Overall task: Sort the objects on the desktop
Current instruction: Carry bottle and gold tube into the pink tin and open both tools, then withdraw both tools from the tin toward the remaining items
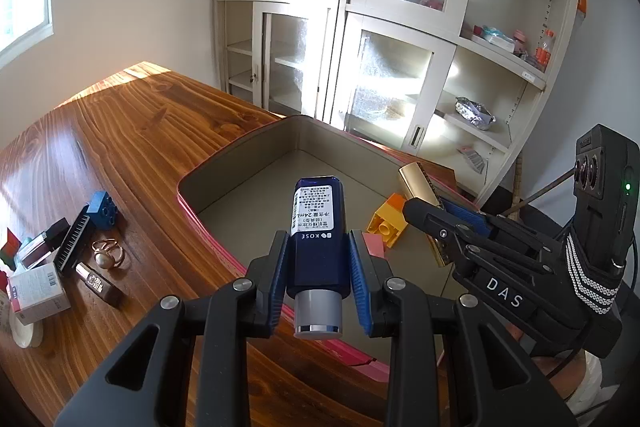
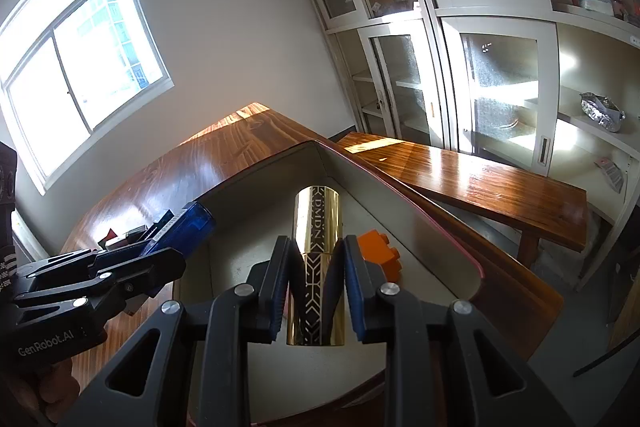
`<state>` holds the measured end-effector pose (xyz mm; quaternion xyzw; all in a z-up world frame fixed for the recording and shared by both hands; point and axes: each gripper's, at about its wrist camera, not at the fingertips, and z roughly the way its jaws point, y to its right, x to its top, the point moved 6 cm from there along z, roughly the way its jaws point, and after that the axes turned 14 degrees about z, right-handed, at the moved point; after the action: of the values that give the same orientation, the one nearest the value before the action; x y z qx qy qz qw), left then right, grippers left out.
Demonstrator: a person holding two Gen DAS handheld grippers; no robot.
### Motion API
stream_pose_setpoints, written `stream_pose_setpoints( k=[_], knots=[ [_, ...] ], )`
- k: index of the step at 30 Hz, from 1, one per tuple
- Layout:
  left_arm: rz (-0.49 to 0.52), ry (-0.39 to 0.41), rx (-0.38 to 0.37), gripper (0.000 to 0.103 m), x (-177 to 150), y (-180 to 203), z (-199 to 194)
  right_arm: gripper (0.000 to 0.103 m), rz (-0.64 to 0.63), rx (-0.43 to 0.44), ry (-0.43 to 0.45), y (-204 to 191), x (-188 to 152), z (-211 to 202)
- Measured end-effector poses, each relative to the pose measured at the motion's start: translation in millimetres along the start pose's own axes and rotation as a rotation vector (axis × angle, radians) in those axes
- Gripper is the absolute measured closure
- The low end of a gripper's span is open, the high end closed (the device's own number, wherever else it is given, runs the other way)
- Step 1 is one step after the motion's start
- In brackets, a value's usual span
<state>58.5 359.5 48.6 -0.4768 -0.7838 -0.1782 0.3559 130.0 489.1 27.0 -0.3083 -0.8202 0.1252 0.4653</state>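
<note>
Both tools hang over the shallow grey metal tray with a pink rim (image 1: 224, 167), apparently the sorting bin. The left tool (image 1: 318, 279) is clamped on a dark blue rectangular cosmetic bottle with a grey cap (image 1: 318, 227), its base pointing to 12 o'clock. The right tool (image 2: 316, 287) grips a gold patterned cylindrical tube (image 2: 318, 267) the same way. Inside the tray, an orange-and-yellow plastic toy brick (image 1: 386, 221) lies at 3 o'clock, limiting drop room there. At 9 o'clock on the wooden surface (image 1: 120, 131), a blue brick (image 1: 103, 209), black comb (image 1: 72, 245) and pearl ring (image 1: 108, 255) wait unsorted.
</note>
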Motion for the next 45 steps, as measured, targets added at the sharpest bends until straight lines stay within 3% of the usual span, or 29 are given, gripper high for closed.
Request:
stream_pose_setpoints(
  k=[4, 6, 8, 27, 39, 41, 45],
  knots=[
    [-0.004, 0.001, -0.018, 0.070, 2.4, 3.6, 2.6, 0.073, 0.012, -0.011, -0.001, 2.8, 0.8, 1.6],
    [-0.014, 0.001, -0.022, 0.055, 2.7, 3.1, 2.3, 0.073, 0.027, -0.008, -0.006, 5.2, 1.6, 2.8],
    [-0.038, 0.030, -0.011, 0.046, 2.4, -2.2, -3.0, 0.073, 0.035, 0.001, -0.007, 5.8, 2.7, 2.7],
    [-0.146, 0.049, 0.170, 0.046, -30.8, -64.1, -40.9, 0.072, -0.043, 0.061, -0.053, -46.4, -17.8, 6.7],
    [-0.256, 0.048, 0.256, 0.046, -69.2, -118.2, -72.5, 0.047, -0.135, 0.129, -0.108, -105.4, -46.9, 14.4],
    [-0.276, 0.043, 0.270, 0.046, -76.1, -127.4, -76.7, 0.035, -0.152, 0.136, -0.115, -113.5, -51.7, 15.8],
    [-0.318, 0.040, 0.296, 0.046, -91.6, -146.1, -86.2, 0.033, -0.188, 0.149, -0.131, -131.0, -60.6, 20.8]
  ],
)
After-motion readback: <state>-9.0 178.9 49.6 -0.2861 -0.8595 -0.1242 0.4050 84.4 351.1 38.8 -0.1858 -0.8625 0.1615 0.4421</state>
